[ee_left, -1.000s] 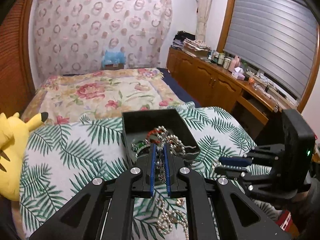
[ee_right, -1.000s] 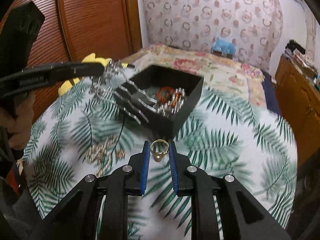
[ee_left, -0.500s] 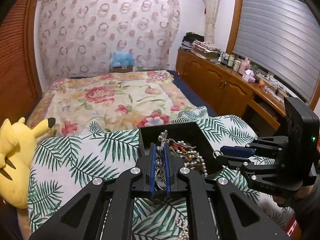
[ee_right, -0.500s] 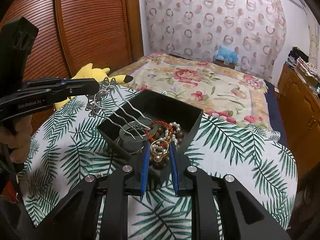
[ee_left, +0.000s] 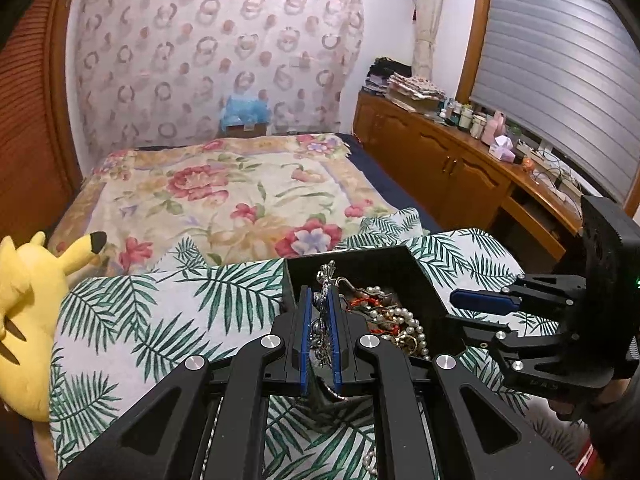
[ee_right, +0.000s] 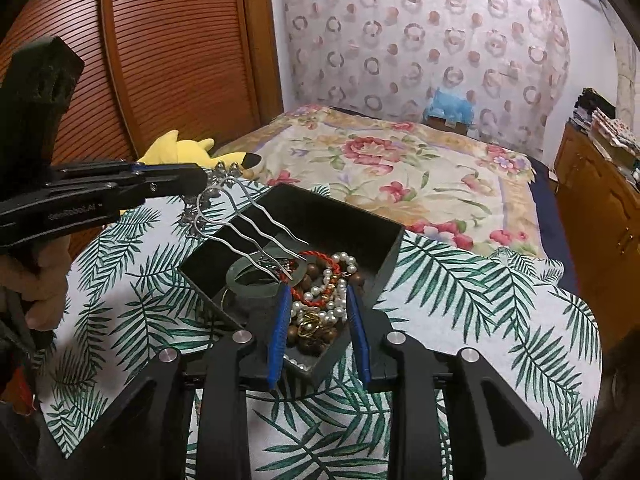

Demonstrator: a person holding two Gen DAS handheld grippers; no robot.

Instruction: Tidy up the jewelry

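A black jewelry box (ee_right: 384, 264) (ee_left: 400, 254) sits on a palm-leaf cloth. It holds a green bangle (ee_right: 250, 280), pearls (ee_right: 338, 306), a red cord bracelet (ee_right: 320, 258) and wooden beads. My left gripper (ee_left: 319, 308) (ee_right: 196, 180) is shut on a silver hair comb (ee_right: 248, 224) (ee_left: 326, 280), whose prongs reach down over the box. Above the box's near corner my right gripper (ee_right: 318, 300) (ee_left: 456, 312) has its jaws opening. A gold ring (ee_right: 308, 326) lies on the beads below, seen between the pads, which do not touch it.
A yellow plush toy (ee_left: 28, 300) (ee_right: 180, 152) lies at the cloth's left edge. A loose pearl strand (ee_left: 370, 460) rests on the cloth near me. A floral bedspread (ee_left: 240, 192) lies beyond, with a wooden cabinet (ee_left: 460, 168) to the right. A hand (ee_right: 40, 280) holds the left gripper.
Both grippers moved forward to the box. The right jaws widened and the gold ring dropped from between them onto the beads. The left still grips the comb.
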